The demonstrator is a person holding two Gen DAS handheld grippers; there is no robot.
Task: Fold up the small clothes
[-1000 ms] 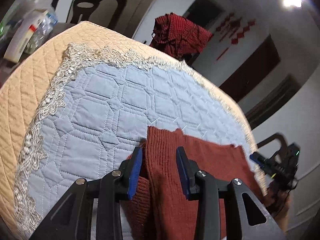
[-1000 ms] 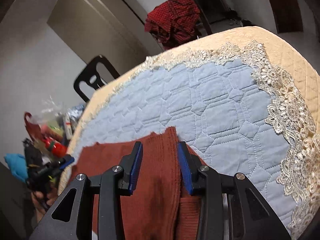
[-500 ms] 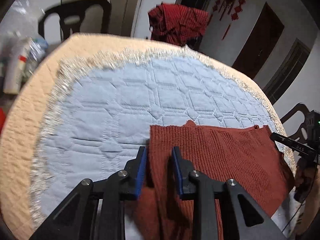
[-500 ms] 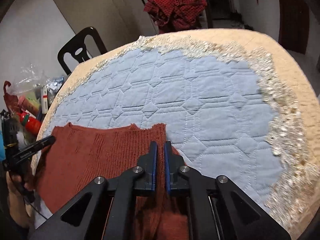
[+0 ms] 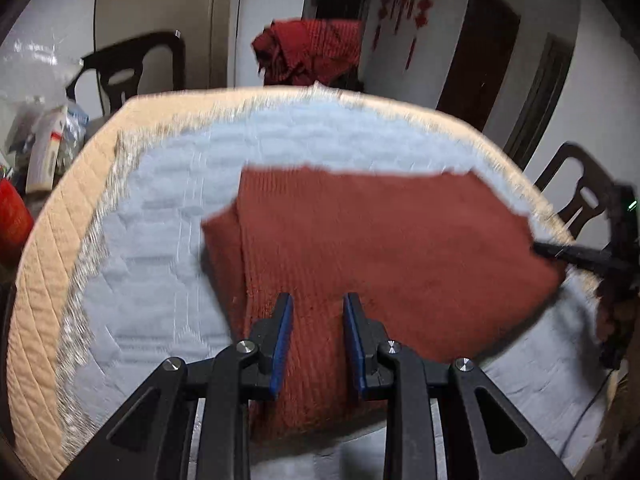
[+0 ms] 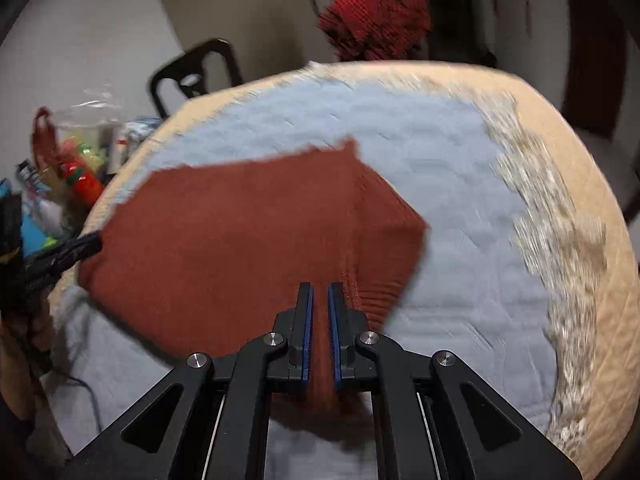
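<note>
Garment (image 5: 380, 248) now lifted higher, spread between tools.

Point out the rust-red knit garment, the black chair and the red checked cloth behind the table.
rust-red knit garment (image 5: 380, 240): left wrist view, middle of its flat panel.
black chair (image 6: 192, 70): right wrist view, backrest.
red checked cloth (image 5: 316, 50): left wrist view, centre of the heap.

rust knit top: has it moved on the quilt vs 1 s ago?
Yes. The rust knit top now reaches further up the blue quilted cover, its far edge nearer the lace trim.
</note>
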